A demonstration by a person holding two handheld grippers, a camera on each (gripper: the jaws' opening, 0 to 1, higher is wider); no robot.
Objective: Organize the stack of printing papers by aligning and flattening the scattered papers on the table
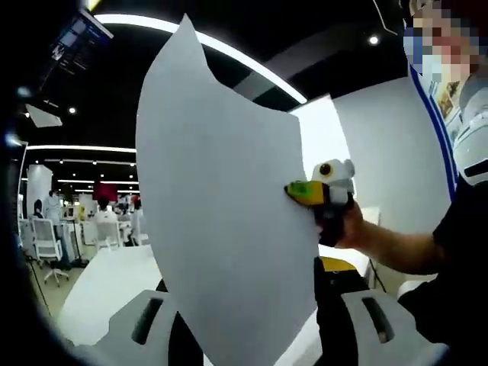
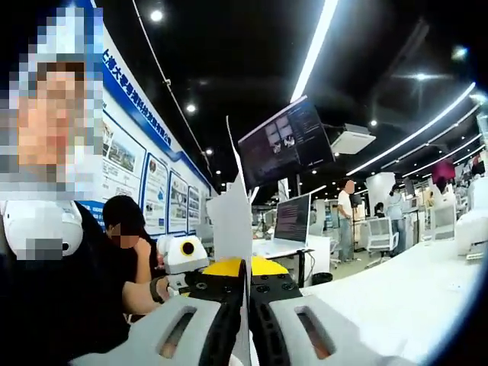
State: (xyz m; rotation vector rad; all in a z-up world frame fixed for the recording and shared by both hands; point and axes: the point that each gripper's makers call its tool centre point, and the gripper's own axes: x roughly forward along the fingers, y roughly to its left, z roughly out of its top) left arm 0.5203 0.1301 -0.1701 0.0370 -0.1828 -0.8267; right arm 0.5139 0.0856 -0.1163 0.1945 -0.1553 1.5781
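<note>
While both hand-held grippers pinch paper (image 1: 221,221), table (image 2: 396,293) beneath.

the left gripper view looks up and across from low down, very close to a broad sheet of paper (image 1: 221,221) held upright, with the right gripper (image 1: 305,191) at about three o'clock. the right gripper view faces along that sheet (image 2: 232,221) edge-on at twelve o'clock, the left gripper (image 2: 183,255) at nine. both take in the sheet, the white table (image 2: 412,293) and the ceiling lights.
</note>
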